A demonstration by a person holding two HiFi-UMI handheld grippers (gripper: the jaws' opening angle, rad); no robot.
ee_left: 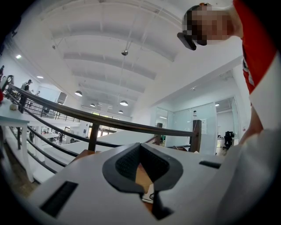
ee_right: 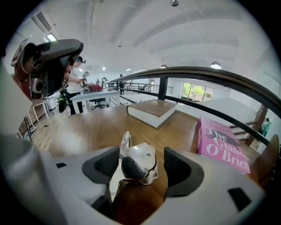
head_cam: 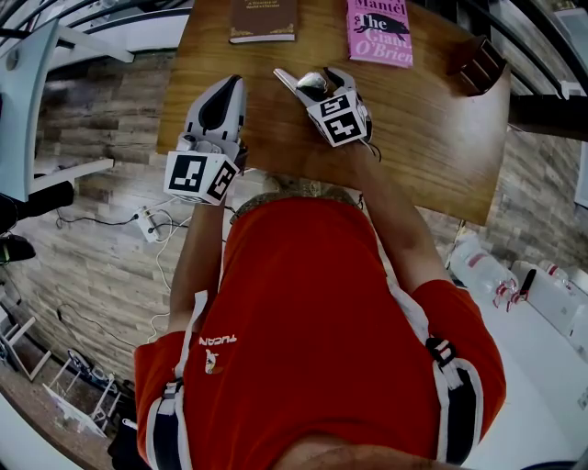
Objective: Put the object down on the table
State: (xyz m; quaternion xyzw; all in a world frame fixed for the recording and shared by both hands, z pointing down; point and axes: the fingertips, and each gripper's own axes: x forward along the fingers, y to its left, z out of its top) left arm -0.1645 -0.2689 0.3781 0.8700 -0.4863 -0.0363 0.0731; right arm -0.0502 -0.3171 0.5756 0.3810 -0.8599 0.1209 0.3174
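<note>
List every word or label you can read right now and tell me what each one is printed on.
"Mantel", "The", "O'Brien": cover of the pink book in the head view.
"The", "Giant", "O'Brien": the same cover in the right gripper view.
"TUCAN", as far as it can be read: white print on the person's red shirt.
Brown book: the gold title lines are too small to read.

There is one desk [head_cam: 432,138], and on it are two books, a brown book [head_cam: 263,20] and a pink book [head_cam: 378,30], plus one shiny metal object [ee_right: 137,165]. There are two grippers, the left gripper [head_cam: 227,87] and the right gripper [head_cam: 310,81]. One white power strip [head_cam: 149,223] lies on the floor [head_cam: 101,266].
</note>
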